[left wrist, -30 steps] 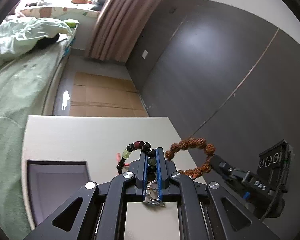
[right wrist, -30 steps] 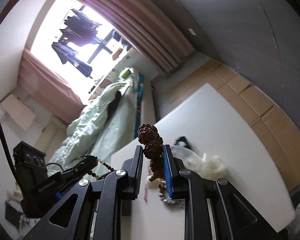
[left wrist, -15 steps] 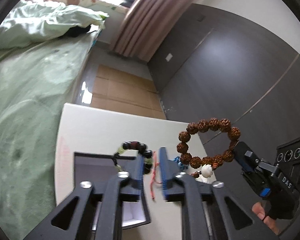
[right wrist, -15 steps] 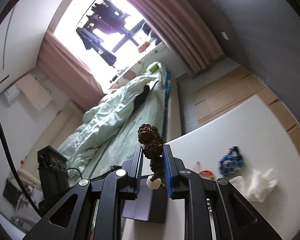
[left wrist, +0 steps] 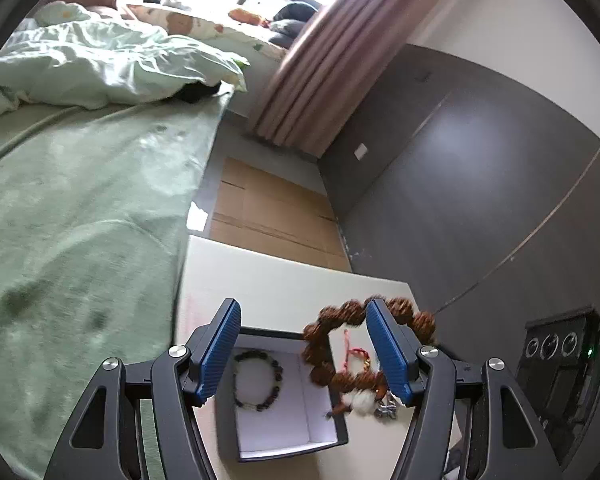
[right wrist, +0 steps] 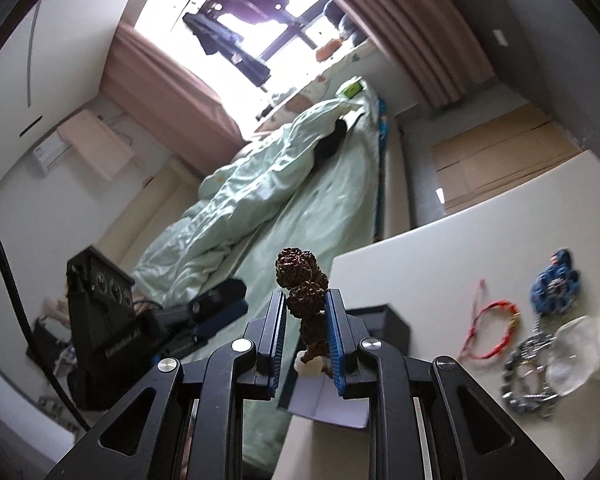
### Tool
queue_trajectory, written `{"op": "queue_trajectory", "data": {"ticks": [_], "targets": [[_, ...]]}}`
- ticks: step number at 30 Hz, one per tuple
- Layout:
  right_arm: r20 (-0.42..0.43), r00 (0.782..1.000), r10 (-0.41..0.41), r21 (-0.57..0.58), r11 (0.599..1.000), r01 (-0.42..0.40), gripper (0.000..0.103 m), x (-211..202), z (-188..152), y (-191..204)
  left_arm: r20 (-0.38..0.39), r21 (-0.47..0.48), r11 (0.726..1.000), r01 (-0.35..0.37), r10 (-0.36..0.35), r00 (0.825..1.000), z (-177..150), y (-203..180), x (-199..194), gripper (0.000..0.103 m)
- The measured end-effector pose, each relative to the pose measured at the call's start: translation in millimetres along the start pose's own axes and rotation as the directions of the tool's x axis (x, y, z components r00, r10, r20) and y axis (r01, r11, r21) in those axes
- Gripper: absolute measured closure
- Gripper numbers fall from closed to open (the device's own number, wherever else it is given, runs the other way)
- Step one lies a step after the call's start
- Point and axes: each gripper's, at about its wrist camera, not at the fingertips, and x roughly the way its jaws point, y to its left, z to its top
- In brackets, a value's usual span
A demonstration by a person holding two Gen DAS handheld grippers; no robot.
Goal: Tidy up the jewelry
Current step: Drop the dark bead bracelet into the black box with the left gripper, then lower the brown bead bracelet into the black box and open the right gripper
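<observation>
— So, what have your two hands got just now?

— My left hand-held gripper [left wrist: 302,344] is spread wide with nothing between its blue pads. My right hand-held gripper [right wrist: 306,334] is clamped on the brown seed-bead bracelet [right wrist: 302,300], which stands up between the pads with a white bead [right wrist: 309,367] at its lower end.

— And where is that bracelet as the left camera sees it?

— It hangs in the air, the brown loop [left wrist: 340,354] over the right edge of the dark box [left wrist: 224,420] (blurred, so I can't say whether it touches the rim).

— What lies in the box?

— A dark bead bracelet [left wrist: 257,379] lies flat on the white lining, in the far part.

— Anything beside it on the desk?

— On the white desk [right wrist: 440,264], to the right of the box, lie a red string bracelet [right wrist: 490,330], a silver chain bracelet [right wrist: 528,376], a clear crumpled bag [right wrist: 580,352] and, farther off, a blue beaded piece [right wrist: 556,284].

— And beyond?

— A bed with green covers [left wrist: 72,232] runs along the desk's left side, cardboard [left wrist: 268,210] covers the floor past it, and pink curtains [left wrist: 320,64] hang by the bright window.
</observation>
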Motion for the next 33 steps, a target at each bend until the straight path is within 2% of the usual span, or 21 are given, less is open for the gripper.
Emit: {"op": "queue_trajectory", "data": {"ticks": [4, 6, 7, 9, 10, 15, 21, 27, 33], "targets": [[-0.079, 0.995, 0.054, 0.010, 0.999, -0.054, 0.082, 22.4, -7.2, 5.0, 0.017, -0.014, 1.000, -0.026, 0.026, 1.000, 2.1, 7.4, -5.7, 0.037], [-0.134, 0.991, 0.001, 0.018, 1.000, 0.001, 0.080, 35.9, -10.7, 0.3, 0.014, -0.017, 1.000, -0.026, 0.026, 1.000, 2.1, 8.9, -4.7, 0.037], [-0.158, 0.987, -0.022, 0.041, 0.999, 0.029, 0.076, 40.5, -12.7, -7.0, 0.012, -0.015, 1.000, -0.026, 0.026, 1.000, 1.5, 8.2, -3.5, 0.037], [-0.177, 0.983, -0.037, 0.095, 0.994, 0.055, 0.050, 40.0, -14.9, -21.7, 0.005, -0.007, 1.000, -0.026, 0.026, 1.000, 1.0, 5.8, -0.7, 0.037], [-0.163, 0.986, -0.047, 0.113, 0.991, 0.066, 0.048, 33.4, -14.4, -28.3, 0.002, -0.002, 1.000, -0.024, 0.024, 1.000, 0.3, 3.6, 0.8, 0.037], [-0.089, 0.987, -0.136, 0.072, 0.987, 0.142, 0.047, -5.6, -6.9, -30.7, -0.026, 0.037, 0.999, -0.006, 0.007, 1.000, -5.0, -12.9, 13.4, 0.037], [-0.064, 0.964, -0.257, 0.064, 0.963, 0.261, 0.047, -39.1, -2.0, -46.7, -0.063, 0.093, 0.996, 0.016, -0.010, 0.998, -15.5, -37.5, 29.0, 0.037], [-0.068, 0.929, -0.364, 0.150, 0.917, 0.370, 0.047, -72.2, -3.9, -81.2, -0.098, 0.154, 0.988, 0.034, -0.019, 0.995, -26.8, -64.4, 47.6, 0.037], [-0.085, 0.906, -0.414, 0.240, 0.874, 0.422, 0.047, -90.6, -11.6, -111.7, -0.127, 0.208, 0.977, 0.047, -0.021, 0.992, -39.2, -86.1, 63.1, 0.037]]}}
